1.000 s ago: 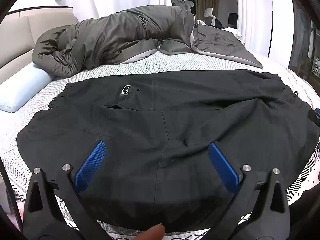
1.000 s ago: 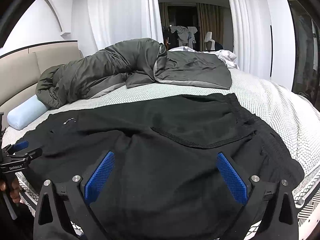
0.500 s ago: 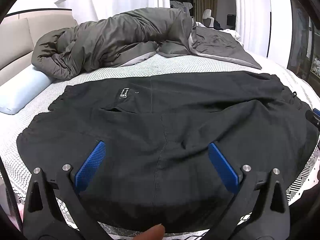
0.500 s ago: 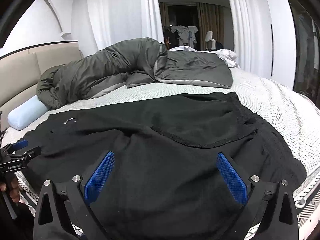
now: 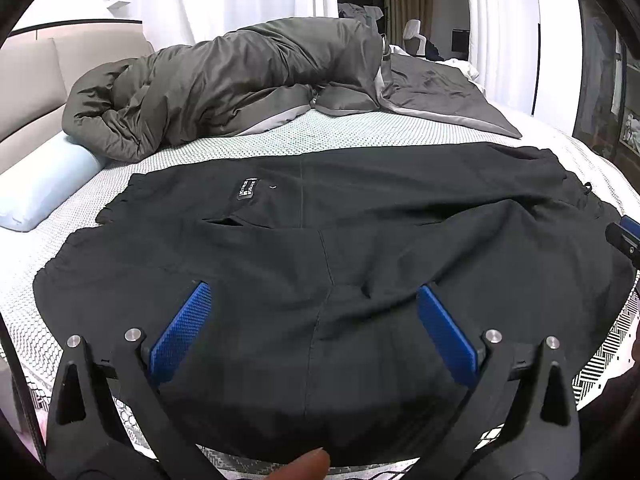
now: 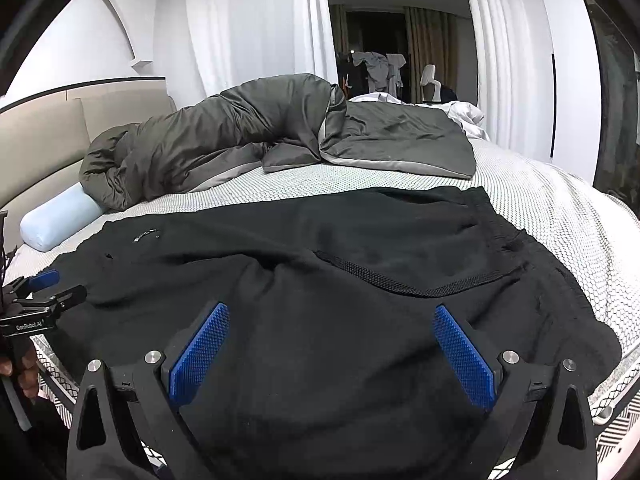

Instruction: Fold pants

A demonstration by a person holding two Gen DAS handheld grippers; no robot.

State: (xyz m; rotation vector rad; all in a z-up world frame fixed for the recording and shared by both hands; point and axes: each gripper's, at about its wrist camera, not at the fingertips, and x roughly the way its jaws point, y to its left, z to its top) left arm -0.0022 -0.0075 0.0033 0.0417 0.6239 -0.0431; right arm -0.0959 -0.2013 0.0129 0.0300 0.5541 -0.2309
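Black pants (image 5: 320,240) lie spread across the near part of the bed, doubled over lengthwise, with a small label patch (image 5: 247,189) near the far edge. The waistband end shows at the right in the right wrist view (image 6: 500,240). My left gripper (image 5: 314,296) is open, empty, hovering just above the cloth's near edge. My right gripper (image 6: 332,320) is open and empty above the pants' near edge. The left gripper's tip shows at the left edge of the right wrist view (image 6: 44,280); the right gripper's tip shows at the right edge of the left wrist view (image 5: 624,234).
A crumpled grey duvet (image 5: 240,80) lies across the far side of the bed. A pale blue bolster pillow (image 5: 44,184) rests by the beige headboard (image 5: 28,88). The white patterned bedspread (image 6: 560,216) shows around the pants. Curtains and a doorway stand behind.
Both grippers have risen slightly and drawn back a little; the pants lie as before. Both grippers stay open.
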